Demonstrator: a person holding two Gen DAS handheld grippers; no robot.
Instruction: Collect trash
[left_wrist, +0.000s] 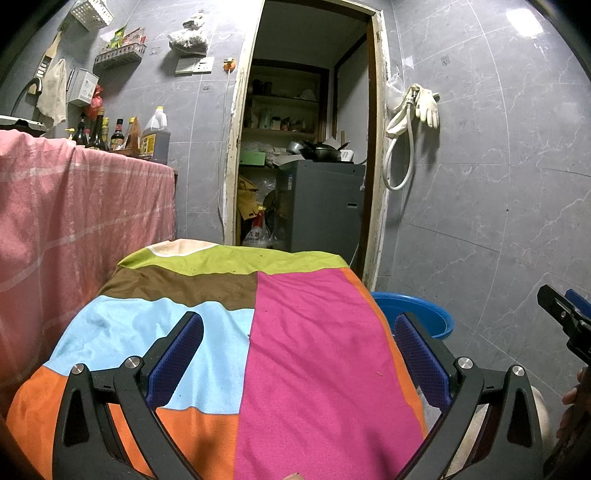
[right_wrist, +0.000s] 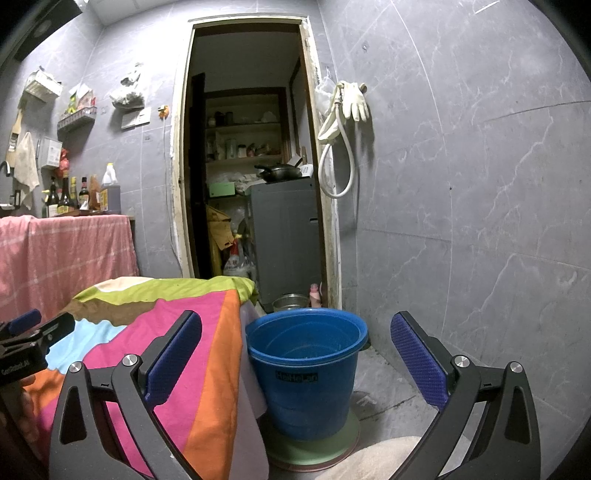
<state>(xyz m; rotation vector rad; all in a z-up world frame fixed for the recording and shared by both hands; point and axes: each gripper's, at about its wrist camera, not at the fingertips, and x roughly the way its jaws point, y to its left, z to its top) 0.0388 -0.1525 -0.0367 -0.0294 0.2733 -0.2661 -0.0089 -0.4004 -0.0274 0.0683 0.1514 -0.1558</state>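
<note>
A blue bucket (right_wrist: 304, 373) stands on the floor on a green disc, just right of a table covered by a multicoloured cloth (left_wrist: 258, 350). Its rim shows in the left wrist view (left_wrist: 417, 310) past the table's right edge. I see no trash on the cloth, only tiny specks. My left gripper (left_wrist: 299, 354) is open and empty, hovering over the cloth. My right gripper (right_wrist: 295, 362) is open and empty, facing the bucket. The right gripper's tip shows in the left wrist view (left_wrist: 565, 317); the left gripper's tip shows in the right wrist view (right_wrist: 33, 332).
A counter draped in pink cloth (left_wrist: 74, 221) with several bottles (left_wrist: 110, 133) stands at the left. An open doorway (left_wrist: 306, 147) leads to a storeroom with a grey appliance (left_wrist: 321, 206). A hose and glove (left_wrist: 417, 110) hang on the tiled wall.
</note>
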